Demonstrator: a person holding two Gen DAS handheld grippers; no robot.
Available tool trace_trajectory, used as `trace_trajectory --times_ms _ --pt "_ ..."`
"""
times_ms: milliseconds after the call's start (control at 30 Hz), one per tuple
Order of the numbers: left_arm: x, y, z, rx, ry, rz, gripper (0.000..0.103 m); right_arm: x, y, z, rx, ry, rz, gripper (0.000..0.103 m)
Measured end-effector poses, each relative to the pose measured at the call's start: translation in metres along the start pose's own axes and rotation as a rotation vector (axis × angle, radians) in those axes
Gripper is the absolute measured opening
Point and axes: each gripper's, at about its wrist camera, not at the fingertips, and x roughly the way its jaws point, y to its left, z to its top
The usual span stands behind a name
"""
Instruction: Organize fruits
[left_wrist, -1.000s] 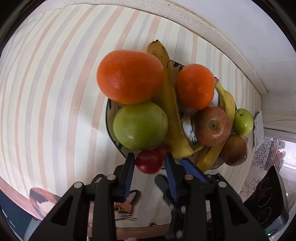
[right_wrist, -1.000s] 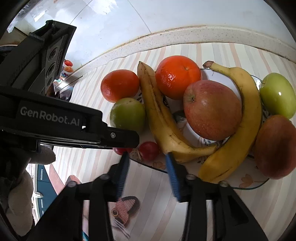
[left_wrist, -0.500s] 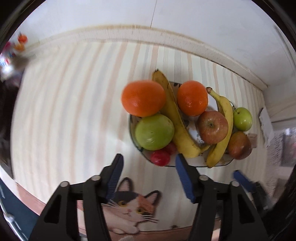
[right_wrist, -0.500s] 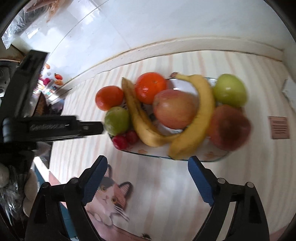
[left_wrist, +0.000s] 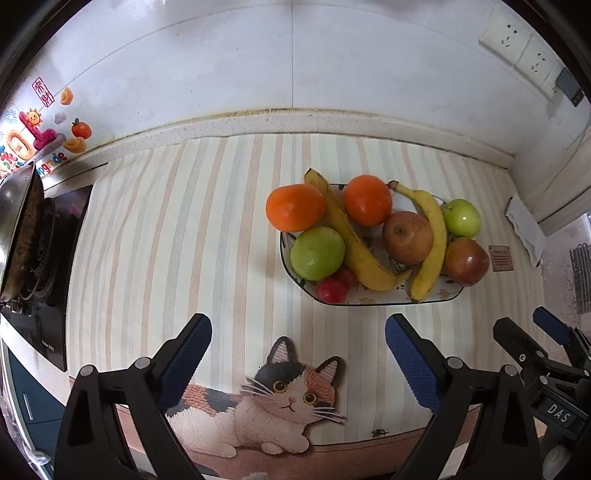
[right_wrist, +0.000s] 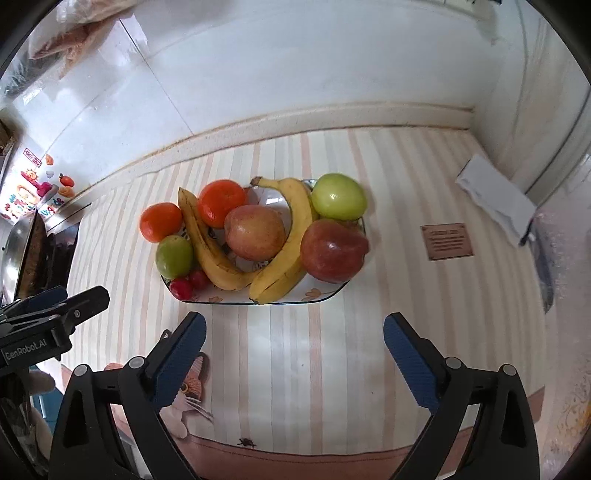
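Both grippers hang above the striped mat, pointing steeply down, with the fruit plate (left_wrist: 291, 271) ahead of their fingertips. The left gripper (left_wrist: 297, 354) stands wide open with nothing between its jaws, and its jaws have just been opening. The right gripper (right_wrist: 293, 354) is likewise spread wide and empty, and its jaws have just been opening too.

In the left wrist view the plate sits right of centre, above the fingertips. In the right wrist view it sits centre-left, directly above the gap between the fingers.

The plate's load, as seen in the left wrist view:
- two oranges (left_wrist: 295, 206) at the upper left
- a green apple (left_wrist: 317, 253) below them
- two bananas (left_wrist: 354, 243) that meet in a V near the lower rim
- a red apple (left_wrist: 407, 237) between the bananas
- a second green apple (left_wrist: 461, 218) and a dark red apple (left_wrist: 466, 261) at the right end
- two small red fruits (left_wrist: 331, 290) at the lower left rim

All the fruit appears to lie on or against the plate, so the task looks close to complete. The left orange overhangs the rim.

The plate's long axis runs left to right across both frames, crosswise to the fingers. The left gripper is nearer the small red fruits and the overhanging orange. The right gripper is nearer the dark red apple. Any further adjustment would call for a forward and downward reach from the nearer side.
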Motion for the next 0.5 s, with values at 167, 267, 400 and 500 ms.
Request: trace_trajectory --times_ms 167,267,400,500 --pt "-0.020 0.001 -0.010 0.027 -0.042 -0.014 0.096 -0.027 0.010 -0.010 0.007 -0.044 -0.022 0.099" --pt "-0.037 0.003 -0.019 0.042 -0.064 -0.007 0.096 -0.045 0.015 -0.018 0.009 -0.062 -0.028 0.099" --pt "-0.059 0.005 -0.034 0.058 -0.098 -0.004 0.096 -0.074 0.020 -0.029 0.015 -0.104 -0.026 0.099" --pt "-0.080 0.006 -0.048 0.058 -0.125 -0.001 0.096 -0.104 0.025 -0.039 0.001 -0.150 -0.033 0.099"
